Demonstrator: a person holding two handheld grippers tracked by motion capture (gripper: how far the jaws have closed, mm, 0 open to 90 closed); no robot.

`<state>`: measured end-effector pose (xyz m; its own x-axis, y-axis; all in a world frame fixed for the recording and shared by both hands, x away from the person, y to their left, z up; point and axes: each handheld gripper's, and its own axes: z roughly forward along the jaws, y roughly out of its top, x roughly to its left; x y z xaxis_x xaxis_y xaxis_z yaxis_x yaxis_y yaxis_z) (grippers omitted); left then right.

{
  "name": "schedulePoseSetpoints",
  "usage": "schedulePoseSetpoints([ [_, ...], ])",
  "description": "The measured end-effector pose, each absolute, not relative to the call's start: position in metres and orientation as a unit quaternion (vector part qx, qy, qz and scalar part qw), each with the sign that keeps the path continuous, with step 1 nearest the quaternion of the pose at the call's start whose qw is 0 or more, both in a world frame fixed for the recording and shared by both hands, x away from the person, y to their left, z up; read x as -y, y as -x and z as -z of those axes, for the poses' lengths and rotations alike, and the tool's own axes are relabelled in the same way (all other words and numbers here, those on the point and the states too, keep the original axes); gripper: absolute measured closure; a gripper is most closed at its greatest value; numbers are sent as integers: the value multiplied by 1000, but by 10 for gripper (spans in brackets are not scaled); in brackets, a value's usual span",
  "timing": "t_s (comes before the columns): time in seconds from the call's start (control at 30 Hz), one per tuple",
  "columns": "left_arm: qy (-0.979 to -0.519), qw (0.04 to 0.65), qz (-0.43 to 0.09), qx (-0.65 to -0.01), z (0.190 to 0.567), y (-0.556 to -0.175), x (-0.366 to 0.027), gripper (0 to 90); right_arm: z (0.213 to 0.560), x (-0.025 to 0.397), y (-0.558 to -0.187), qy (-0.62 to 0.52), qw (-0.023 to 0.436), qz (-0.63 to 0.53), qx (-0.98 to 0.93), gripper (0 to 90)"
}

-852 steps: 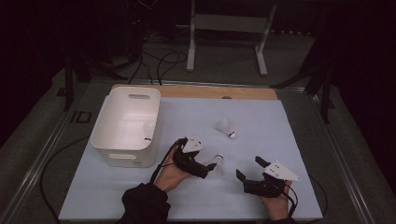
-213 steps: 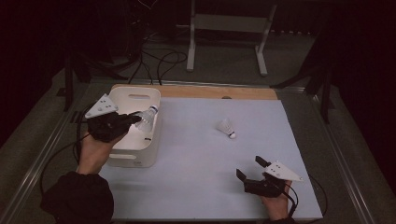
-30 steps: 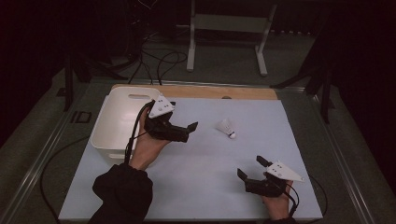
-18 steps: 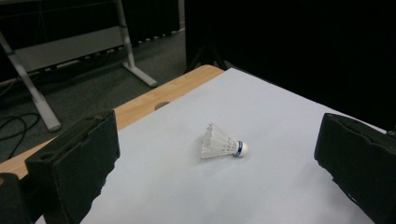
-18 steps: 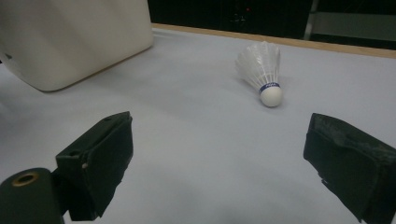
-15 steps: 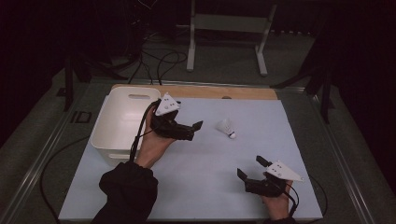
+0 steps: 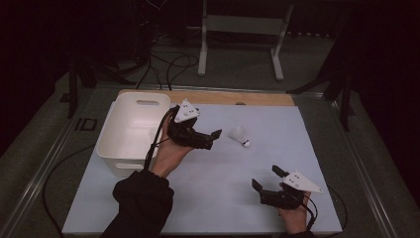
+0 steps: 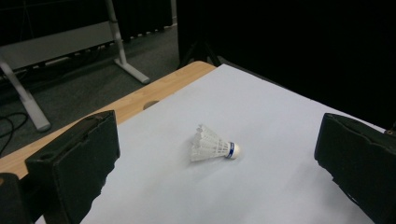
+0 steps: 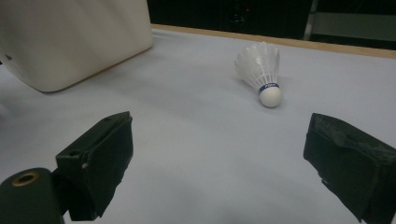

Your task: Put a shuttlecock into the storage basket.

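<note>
Pale blue table (image 7: 213, 188) in a dark room; both grippers gape wide, empty

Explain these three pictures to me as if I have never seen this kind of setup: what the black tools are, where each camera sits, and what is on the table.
A person sits at a table and holds a black two-jaw hand gripper in each hand. The high view looks down from above: the left gripper is raised near the middle of the table, and the right gripper rests near the front edge. The other two pictures come from cameras mounted on the grippers, looking out between their own jaws. On the pale blue table cover stand a white plastic bin and a white feathered shuttlecock lying on its side. Both grippers are open and hold nothing; both cameras face the shuttlecock.
</note>
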<state>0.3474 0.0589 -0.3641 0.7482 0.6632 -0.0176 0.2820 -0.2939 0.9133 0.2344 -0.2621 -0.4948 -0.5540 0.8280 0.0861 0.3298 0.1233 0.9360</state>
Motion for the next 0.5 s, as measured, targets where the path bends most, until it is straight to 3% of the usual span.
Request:
schedulePoseSetpoints([
  [0.5,-783,513,-181,-301,368,-353,-44,9,494,264,-234,-408,243,-522,-709,81],
])
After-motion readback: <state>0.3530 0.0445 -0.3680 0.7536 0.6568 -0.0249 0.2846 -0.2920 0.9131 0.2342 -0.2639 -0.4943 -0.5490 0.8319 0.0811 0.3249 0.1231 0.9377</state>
